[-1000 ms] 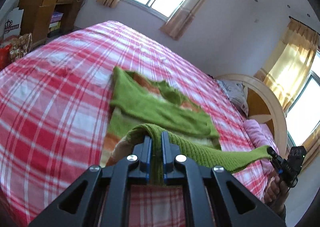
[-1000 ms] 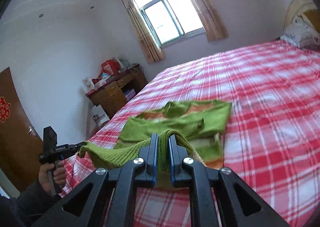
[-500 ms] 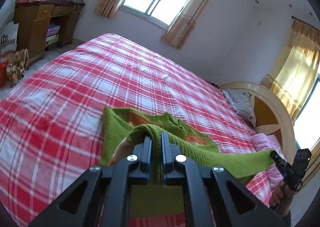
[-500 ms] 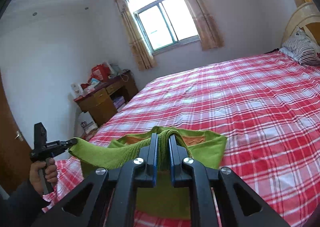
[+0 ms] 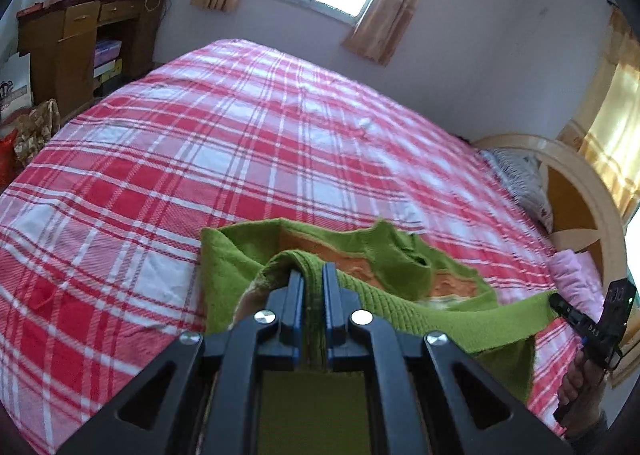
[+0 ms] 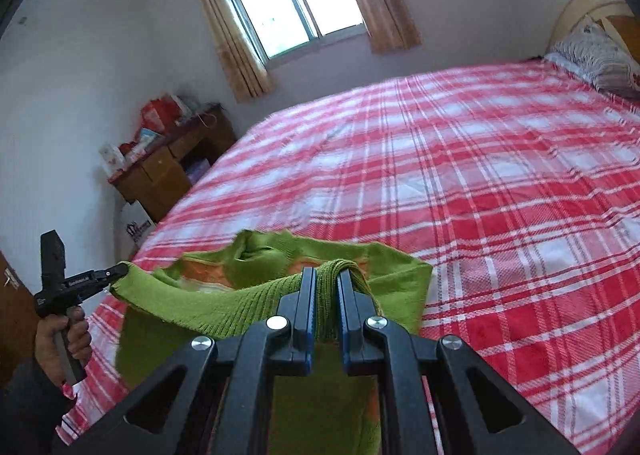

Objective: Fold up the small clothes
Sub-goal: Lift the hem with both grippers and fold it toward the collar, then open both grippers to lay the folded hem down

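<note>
Surface: red plaid bed (image 5: 248,159).
Hem axis: green sweater (image 5: 400,275) edge stretched between left gripper (image 5: 314,281) and right gripper (image 6: 326,287).
Grip: both clamped on hem; body ahead.

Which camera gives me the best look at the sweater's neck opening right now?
The left wrist view: the green sweater's neck opening faces the lens there, its dark hole visible beyond the left gripper. In the right wrist view the collar shows only as a bunched fold.
</note>
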Motion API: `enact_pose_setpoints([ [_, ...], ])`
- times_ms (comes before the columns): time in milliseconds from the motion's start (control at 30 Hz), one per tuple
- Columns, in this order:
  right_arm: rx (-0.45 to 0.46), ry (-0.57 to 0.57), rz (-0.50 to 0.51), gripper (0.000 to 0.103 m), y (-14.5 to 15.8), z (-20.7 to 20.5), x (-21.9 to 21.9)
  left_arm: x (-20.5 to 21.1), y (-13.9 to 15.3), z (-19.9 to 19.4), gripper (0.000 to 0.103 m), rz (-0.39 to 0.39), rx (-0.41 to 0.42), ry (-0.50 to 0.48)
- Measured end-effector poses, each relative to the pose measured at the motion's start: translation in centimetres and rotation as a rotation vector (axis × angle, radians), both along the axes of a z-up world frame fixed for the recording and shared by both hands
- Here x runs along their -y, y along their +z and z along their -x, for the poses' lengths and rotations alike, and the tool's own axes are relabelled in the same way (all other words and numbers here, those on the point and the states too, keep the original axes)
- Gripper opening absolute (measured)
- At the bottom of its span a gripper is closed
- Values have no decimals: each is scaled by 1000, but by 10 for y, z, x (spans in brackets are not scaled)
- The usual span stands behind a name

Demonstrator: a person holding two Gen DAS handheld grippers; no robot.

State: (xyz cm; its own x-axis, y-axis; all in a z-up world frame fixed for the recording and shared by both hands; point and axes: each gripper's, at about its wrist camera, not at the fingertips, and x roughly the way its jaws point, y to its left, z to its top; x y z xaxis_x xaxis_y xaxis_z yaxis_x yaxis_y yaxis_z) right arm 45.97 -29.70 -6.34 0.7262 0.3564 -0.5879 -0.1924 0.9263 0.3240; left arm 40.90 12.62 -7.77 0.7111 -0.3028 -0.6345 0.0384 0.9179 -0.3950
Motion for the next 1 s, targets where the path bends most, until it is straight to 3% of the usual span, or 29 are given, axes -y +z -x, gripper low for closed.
enact_pose_setpoints([
  [267, -112, -4, 33, 9, -43, -56, -3, 8, -36, -46, 9, -77, -71, -5],
  [333, -144, -18, 23, 11, -54, -68, 1, 12, -41, -49, 16, -123, -75, 20],
  [367, -150, -32, 16, 18, -58, -72, 4, 11, -42, -48, 17, -110, -78, 29],
  [400, -157, -55, -6, 35, -61, -75, 11, 8, -41, -45, 19, -74, -74, 41],
  [433, -155, -95, -16, 46, -62, -74, 17, 6, -38, -39, 21, -55, -60, 51],
  [467, -143, -130, -36, 62, -61, -70, 25, 5, -36, -35, 31, -58, -47, 57],
  [567, -101, -152, -95, 63, -60, -55, 40, -2, -23, -15, 74, -131, 24, 100],
  [600, -91, -162, -87, 63, -61, -51, 43, -7, -20, -9, 83, -138, 49, 118],
  [667, -72, -185, -81, 63, -65, -42, 50, -16, -16, -1, 84, -152, 70, 144],
  [800, -103, -244, -147, 63, -87, -34, 67, -12, -23, 1, 84, -209, 13, 106],
  [867, -125, -257, -160, 63, -95, -34, 70, 1, -28, 0, 84, -290, 2, 67],
  [933, -62, -233, -165, 63, -86, -30, 70, 15, -31, -1, 84, -389, 17, 49],
  [1000, -29, -192, -149, 63, -82, -26, 64, 21, -35, -8, 84, -418, 7, 58],
])
